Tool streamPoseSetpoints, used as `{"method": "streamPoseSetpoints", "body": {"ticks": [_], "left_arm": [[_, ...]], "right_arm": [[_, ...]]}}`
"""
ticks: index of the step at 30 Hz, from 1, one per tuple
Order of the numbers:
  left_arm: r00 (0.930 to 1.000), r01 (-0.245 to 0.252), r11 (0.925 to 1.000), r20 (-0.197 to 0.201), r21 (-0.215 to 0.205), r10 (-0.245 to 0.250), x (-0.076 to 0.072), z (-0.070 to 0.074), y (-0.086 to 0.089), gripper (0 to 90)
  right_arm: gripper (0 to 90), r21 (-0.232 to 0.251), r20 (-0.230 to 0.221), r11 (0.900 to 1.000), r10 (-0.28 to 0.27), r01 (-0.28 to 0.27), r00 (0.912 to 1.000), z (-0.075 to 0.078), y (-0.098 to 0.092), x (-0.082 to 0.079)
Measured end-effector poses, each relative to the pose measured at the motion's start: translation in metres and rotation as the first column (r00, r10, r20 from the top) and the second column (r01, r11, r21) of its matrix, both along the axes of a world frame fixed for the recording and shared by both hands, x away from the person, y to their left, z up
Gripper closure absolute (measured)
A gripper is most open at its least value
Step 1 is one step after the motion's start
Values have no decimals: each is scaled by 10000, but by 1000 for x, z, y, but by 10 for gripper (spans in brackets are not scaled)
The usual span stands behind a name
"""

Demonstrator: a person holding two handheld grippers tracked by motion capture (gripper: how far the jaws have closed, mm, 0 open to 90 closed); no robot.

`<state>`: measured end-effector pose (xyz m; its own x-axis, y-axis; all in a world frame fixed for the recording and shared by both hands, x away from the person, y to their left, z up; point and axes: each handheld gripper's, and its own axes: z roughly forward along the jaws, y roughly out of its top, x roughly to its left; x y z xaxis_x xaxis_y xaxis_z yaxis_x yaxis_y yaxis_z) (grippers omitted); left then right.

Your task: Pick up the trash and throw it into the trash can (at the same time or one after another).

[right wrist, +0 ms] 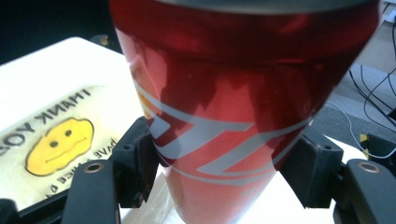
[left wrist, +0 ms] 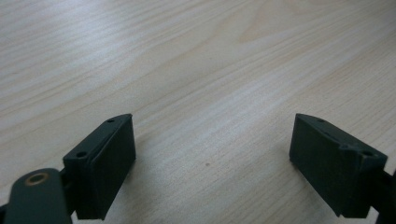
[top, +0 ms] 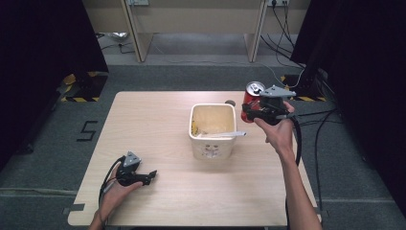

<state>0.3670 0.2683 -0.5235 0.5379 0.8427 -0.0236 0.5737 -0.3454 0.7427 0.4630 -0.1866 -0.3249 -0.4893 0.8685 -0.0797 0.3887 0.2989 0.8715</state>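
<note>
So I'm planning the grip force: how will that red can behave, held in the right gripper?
The red can looks like thin glossy metal, so it may dent if the right gripper squeezes harder, and could slip. Its top seems opened, so it is perhaps light, though tilting may spill any contents. Being round, it would likely roll if laid down.

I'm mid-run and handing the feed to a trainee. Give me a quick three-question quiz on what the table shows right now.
1. True or false: the right gripper is clamped on the red can.
2. Which stands beside the can? A) a square cream tub with a utensil across its rim, B) a glass bowl, C) a cardboard box.
3. Fill in: the left gripper rests low over the wooden table with its jaws ____ and nothing between them.

Key:
1. True: both pads press the can's sides in the right gripper view.
2. A.
3. open.
</note>
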Motion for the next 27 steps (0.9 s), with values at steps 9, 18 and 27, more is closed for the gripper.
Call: {"method": "streamPoseSetpoints", "body": {"ticks": [9,18,27], "left_arm": [[10000,5,10000,-14,6,-5,0,0,0,138],[10000,7,10000,-13,11,-7,0,0,0,138],[10000,9,10000,-13,9,-9,0,0,0,138]], "right_arm": [[343,-55,123,9999,143,-143,9998,13,3,-2],[343,-4,216,9965,832,-833,9963,21,20,1],[342,21,-99,9746,2240,-2240,9745,18,47,13]]}}
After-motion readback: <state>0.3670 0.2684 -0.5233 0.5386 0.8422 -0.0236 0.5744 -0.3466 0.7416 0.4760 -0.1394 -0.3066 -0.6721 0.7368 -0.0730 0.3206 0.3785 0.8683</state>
